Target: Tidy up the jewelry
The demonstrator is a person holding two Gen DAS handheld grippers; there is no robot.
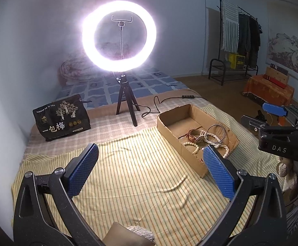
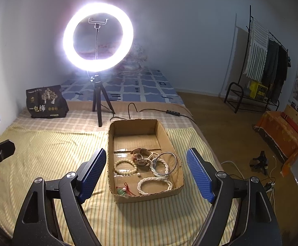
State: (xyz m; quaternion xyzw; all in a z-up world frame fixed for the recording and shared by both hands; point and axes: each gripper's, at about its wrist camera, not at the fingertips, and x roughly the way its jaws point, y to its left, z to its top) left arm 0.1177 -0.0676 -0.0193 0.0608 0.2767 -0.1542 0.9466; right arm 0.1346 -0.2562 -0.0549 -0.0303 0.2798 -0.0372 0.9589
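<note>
An open cardboard box (image 2: pixel 170 141) lies on the striped yellow cloth; it also shows in the left wrist view (image 1: pixel 169 129). Inside lie white bead bracelets (image 2: pixel 125 166), a brown-strap watch (image 2: pixel 141 155), a thin metal bangle (image 2: pixel 169 162), a pearl strand (image 2: pixel 155 184) and a red-corded green charm (image 2: pixel 123 190). My right gripper (image 2: pixel 147 174) is open and empty, just in front of and above the box. My left gripper (image 1: pixel 151 166) is open and empty over bare cloth, left of the box. The right gripper's body also shows in the left wrist view (image 1: pixel 276 123).
A lit ring light on a small tripod (image 2: pixel 97 39) stands behind the box, its cable (image 2: pixel 149 110) trailing right. A black snack bag (image 2: pixel 45 102) stands at the back left. The bed edge drops to the floor at right, where a clothes rack (image 2: pixel 261 65) stands.
</note>
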